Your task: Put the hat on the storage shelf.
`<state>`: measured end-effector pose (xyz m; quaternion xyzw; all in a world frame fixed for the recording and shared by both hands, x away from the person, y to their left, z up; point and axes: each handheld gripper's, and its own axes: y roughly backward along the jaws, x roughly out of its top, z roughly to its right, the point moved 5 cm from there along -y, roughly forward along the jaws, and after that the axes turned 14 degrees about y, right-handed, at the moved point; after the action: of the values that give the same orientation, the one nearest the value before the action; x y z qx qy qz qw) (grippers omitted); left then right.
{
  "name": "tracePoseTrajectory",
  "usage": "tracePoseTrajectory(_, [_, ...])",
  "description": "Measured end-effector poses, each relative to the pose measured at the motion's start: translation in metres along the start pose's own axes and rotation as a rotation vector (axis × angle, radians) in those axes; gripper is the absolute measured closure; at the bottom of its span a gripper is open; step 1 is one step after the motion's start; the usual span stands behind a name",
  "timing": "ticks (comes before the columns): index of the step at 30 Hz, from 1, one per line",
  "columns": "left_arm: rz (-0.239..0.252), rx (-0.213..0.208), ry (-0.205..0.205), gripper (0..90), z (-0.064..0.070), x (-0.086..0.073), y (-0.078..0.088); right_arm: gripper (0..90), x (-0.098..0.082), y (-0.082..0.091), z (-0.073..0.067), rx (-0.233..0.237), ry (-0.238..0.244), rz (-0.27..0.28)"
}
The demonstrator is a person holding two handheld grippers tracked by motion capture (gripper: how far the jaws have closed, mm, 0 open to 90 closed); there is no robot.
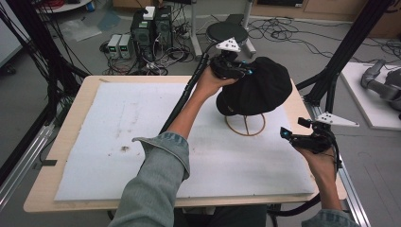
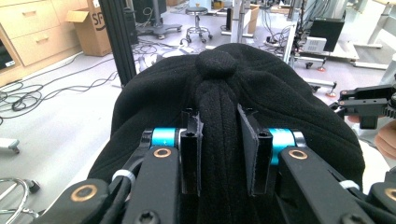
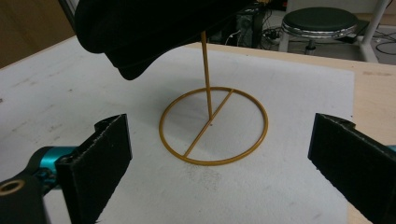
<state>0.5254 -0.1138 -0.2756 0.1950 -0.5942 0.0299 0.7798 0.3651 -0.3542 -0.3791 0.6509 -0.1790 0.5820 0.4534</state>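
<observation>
Hat [image 1: 257, 87] on top of the stand [image 1: 245, 125], over the white mat [image 1: 94, 142] on the table [image 1: 75, 97]. Left claw [image 1: 236, 71] pinched on a fold of the hat's crown, just below the top button [image 2: 215, 63]; jaws narrow, black fabric bunched between them in the left gripper view. Right claw [image 1: 295, 137] held wide and empty, apart from the hat, low beside the stand's gold ring; in the right gripper view, jaws spread to either side of ring and post [image 3: 206, 74], hat brim [image 3: 135, 60] hanging above.

Step in hand, by the look of it: hat either being set on the stand or lifted off it; cannot tell which. Still gripped, crown sitting near the post's top.

Next move likely calls for a straight vertical motion along the post, no sideways pull that could tip the light stand. Right claw well placed to steady the ring if needed.
</observation>
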Motion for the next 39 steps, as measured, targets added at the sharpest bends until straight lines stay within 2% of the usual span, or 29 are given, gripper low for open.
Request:
tracePoseTrajectory(7, [-0.023,0.014,0.018,66.6,-0.002,-0.004,-0.002,5.7,0.0,0.0,0.0,0.001,0.002,0.0])
tracePoseTrajectory(13, [-0.031,0.02,0.009,63.9,-0.003,-0.005,-0.002,5.7,0.0,0.0,0.0,0.0,0.001,0.0])
tracePoseTrajectory(24, [-0.015,0.025,0.007,60.0,-0.003,-0.006,0.0,5.7,0.0,0.0,0.0,-0.001,0.003,0.0])
tracePoseTrajectory(27, [-0.01,0.021,0.021,59.4,-0.005,-0.007,0.002,5.7,0.0,0.0,0.0,-0.001,0.001,-0.001])
tracePoseTrajectory(39, [0.001,0.03,0.036,54.3,-0.008,-0.007,0.016,5.7,0.0,-0.001,0.0,-0.002,0.008,-0.002])
